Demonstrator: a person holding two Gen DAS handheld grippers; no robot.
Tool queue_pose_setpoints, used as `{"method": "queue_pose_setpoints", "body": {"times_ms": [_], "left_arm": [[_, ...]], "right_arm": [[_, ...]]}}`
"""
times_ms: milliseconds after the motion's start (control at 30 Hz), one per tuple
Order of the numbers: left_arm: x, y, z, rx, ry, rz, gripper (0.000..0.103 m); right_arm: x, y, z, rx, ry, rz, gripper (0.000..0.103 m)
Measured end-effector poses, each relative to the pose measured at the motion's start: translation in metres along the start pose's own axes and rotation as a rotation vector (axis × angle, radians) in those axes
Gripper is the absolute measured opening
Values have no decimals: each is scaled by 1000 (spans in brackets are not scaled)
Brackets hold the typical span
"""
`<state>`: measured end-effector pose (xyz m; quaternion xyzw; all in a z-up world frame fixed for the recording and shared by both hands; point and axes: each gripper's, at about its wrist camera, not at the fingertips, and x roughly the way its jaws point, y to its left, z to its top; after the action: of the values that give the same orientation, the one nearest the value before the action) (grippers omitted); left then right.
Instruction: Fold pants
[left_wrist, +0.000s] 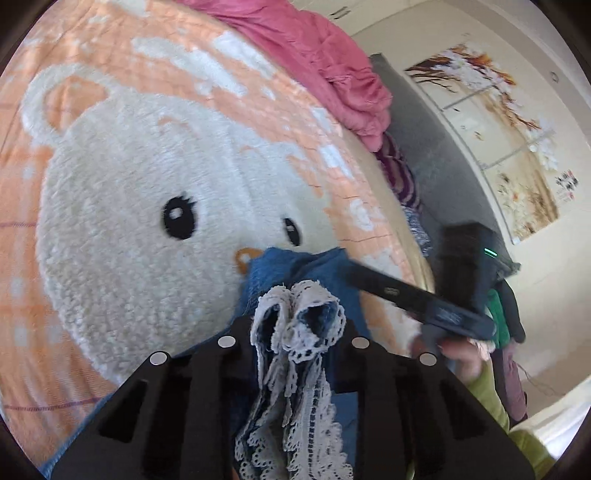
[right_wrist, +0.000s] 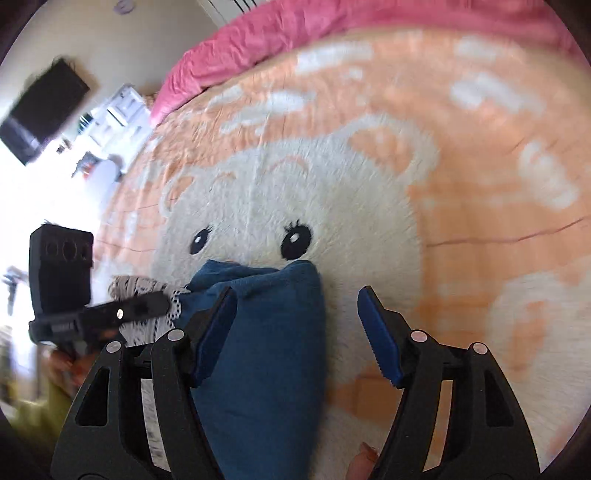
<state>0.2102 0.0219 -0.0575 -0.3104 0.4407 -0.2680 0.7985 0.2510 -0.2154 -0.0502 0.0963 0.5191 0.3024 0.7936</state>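
The pants (right_wrist: 266, 332) are blue, with a white lace hem (left_wrist: 295, 332), and lie bunched on a bed covered by an orange blanket (left_wrist: 155, 48) with a big cream bear face (left_wrist: 140, 206). The blue cloth sits just below the bear's eyes, over its nose.

In the left wrist view the left gripper (left_wrist: 291, 343) has its jaws drawn narrow, pinching the gathered lace hem; the lace bulges up between them and trails down toward the camera. Beyond it the blue cloth spreads onto the bear face. To the right the right gripper (left_wrist: 417, 299) shows as a dark, blurred bar reaching toward the cloth's edge, held by a hand (left_wrist: 461, 354) in a yellow-green sleeve (left_wrist: 491, 387).

In the right wrist view the right gripper (right_wrist: 297, 295) has its jaws standing fairly wide, with blue pads (right_wrist: 380, 339). A fold of blue cloth runs up beside and in front of the left pad, but the pads do not press on it; the right pad hangs over bare blanket. The left gripper (right_wrist: 162, 302) appears at the left, its tips on the lace.

A crumpled pink quilt (left_wrist: 325, 62) lies along the bed's far side. Striped purple clothing (left_wrist: 399, 173) sits at the bed's edge, and a flower painting (left_wrist: 498, 136) hangs on the wall beyond.
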Motion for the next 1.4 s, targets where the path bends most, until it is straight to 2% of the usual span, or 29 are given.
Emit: {"method": "queue_pose_setpoints", "body": {"times_ms": [33, 67, 133, 233, 300, 367, 433, 500, 567, 600, 667, 900, 967, 1033, 1133, 1233, 1333, 1400], "left_arm": [[0, -3, 0, 13, -4, -22, 23], [0, -7, 1, 27, -8, -49, 21], [-2, -11, 2, 49, -22, -65, 21], [-2, -11, 7, 70, -65, 42, 21], [2, -6, 7, 54, -65, 89, 22], [8, -4, 6, 56, -47, 140, 22], [12, -3, 4, 79, -39, 215, 28], [9, 0, 5, 73, -39, 223, 33], [3, 2, 6, 70, -46, 231, 40], [-1, 2, 6, 72, -52, 238, 43], [-13, 1, 5, 70, -71, 252, 57], [-72, -16, -16, 97, -182, 312, 60], [-86, -23, -31, 97, -204, 319, 65], [-93, -31, -49, 104, -195, 335, 66], [-97, -41, -67, 107, -186, 361, 73], [-96, -50, -86, 112, -169, 401, 73], [-93, -53, -99, 101, -142, 411, 83], [-93, -54, -110, 92, -136, 424, 84]], "right_arm": [[8, -4, -1, 18, 26, 50, 29], [6, 0, -7, 21, 33, 82, 14], [-5, 2, -15, 22, -14, 118, 8], [-27, 2, -18, 10, -120, 108, 8], [-22, 6, -16, -16, -118, 61, 9], [-8, 13, -13, -59, -81, -31, 12], [4, 16, -12, -98, -58, -106, 21], [1, 13, -16, -85, -65, -112, 23], [-8, 11, -19, -59, -90, -99, 37], [-13, 11, -20, -52, -103, -110, 52], [-32, 14, -27, -60, -139, -118, 53], [-76, 39, -61, -103, -204, -137, 70], [-84, 45, -75, -132, -217, -160, 72], [-90, 51, -90, -159, -220, -170, 75], [-93, 56, -105, -178, -214, -175, 79], [-95, 57, -117, -183, -200, -159, 82], [-97, 58, -127, -190, -189, -157, 84], [-97, 58, -133, -203, -189, -169, 84]]}}
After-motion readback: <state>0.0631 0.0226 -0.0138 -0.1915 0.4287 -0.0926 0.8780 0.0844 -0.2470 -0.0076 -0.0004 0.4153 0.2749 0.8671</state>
